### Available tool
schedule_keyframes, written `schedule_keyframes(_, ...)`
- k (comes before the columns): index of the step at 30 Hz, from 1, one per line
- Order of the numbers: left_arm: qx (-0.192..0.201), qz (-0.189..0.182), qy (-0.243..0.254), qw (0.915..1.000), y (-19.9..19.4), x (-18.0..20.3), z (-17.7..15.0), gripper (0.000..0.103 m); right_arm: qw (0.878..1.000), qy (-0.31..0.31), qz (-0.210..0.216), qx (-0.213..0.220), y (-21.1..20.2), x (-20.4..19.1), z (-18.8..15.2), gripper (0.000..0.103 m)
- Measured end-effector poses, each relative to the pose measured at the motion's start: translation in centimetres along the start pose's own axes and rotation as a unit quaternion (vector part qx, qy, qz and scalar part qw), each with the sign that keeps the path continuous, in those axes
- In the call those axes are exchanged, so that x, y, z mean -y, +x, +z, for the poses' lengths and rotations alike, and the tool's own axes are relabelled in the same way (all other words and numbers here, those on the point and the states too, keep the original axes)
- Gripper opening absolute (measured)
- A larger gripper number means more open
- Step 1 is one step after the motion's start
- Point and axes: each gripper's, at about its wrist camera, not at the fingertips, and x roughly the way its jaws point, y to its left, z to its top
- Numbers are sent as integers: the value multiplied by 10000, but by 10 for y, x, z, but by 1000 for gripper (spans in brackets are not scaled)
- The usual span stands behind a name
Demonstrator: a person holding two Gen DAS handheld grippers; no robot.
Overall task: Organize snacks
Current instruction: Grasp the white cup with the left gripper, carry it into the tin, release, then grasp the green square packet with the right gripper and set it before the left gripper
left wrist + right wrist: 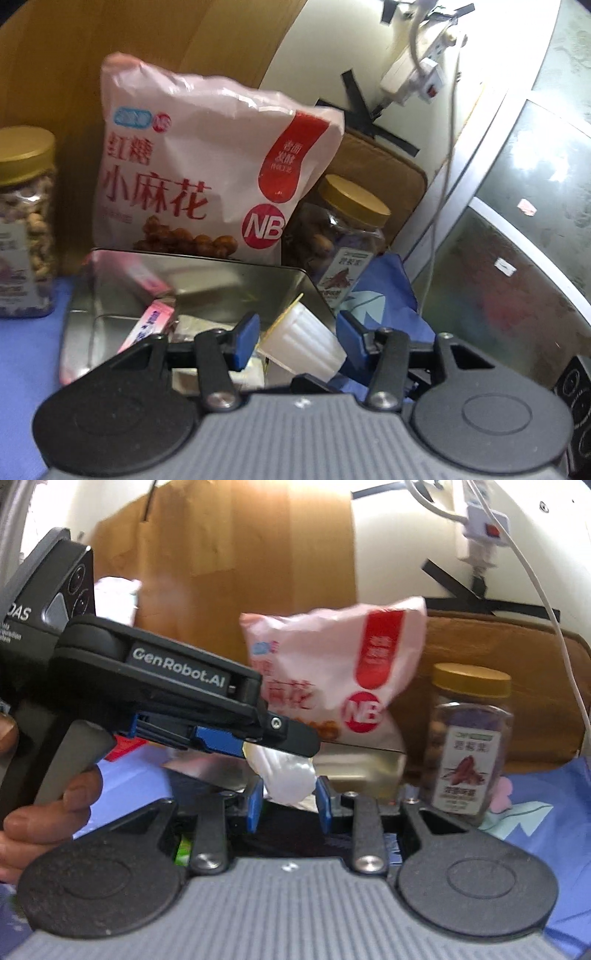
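2 jars (26, 221) show only from the left gripper (299, 332), jaws released; right gripper (288, 797) grasps a white packet (284, 775).

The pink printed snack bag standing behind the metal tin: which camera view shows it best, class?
The left wrist view: the pink printed snack bag shows nearly whole and sharp. The right wrist view shows it blurred, partly hidden.

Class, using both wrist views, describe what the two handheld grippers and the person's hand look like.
Each gripper, left gripper and right gripper, has blue finger pads, black linkage arms with silver screws, round black discs and a ribbed grey body. The left one's side reads "GenRobot.AI". A bare-skinned hand shows.
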Motion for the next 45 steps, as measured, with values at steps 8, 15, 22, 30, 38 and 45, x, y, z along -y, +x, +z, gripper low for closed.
schedule_keyframes(8,106,83,-117,9998,-5,-6,3,49,9978,235,-527,317,-16,14,-7,42)
schedule_keyframes(15,209,724,-314,9967,-81,-53,-19,52,9944,828,604,-241,-29,-1,-27,47)
schedule_keyframes(22,-625,746,-891,9912,-81,-97,-51,60,9575,2295,1376,-1076,13,-4,-40,47)
schedule_keyframes(30,-975,236,-1532,9831,-55,-113,-75,57,9129,3478,1625,-1384,36,3,-60,30)
schedule_keyframes(38,-1014,-90,-1060,9891,-48,-60,-76,49,9255,3525,1155,-761,-23,15,-58,24)
schedule_keyframes(45,-1403,-542,-225,9884,-30,22,-103,49,9325,3560,342,-496,-114,29,-88,26)
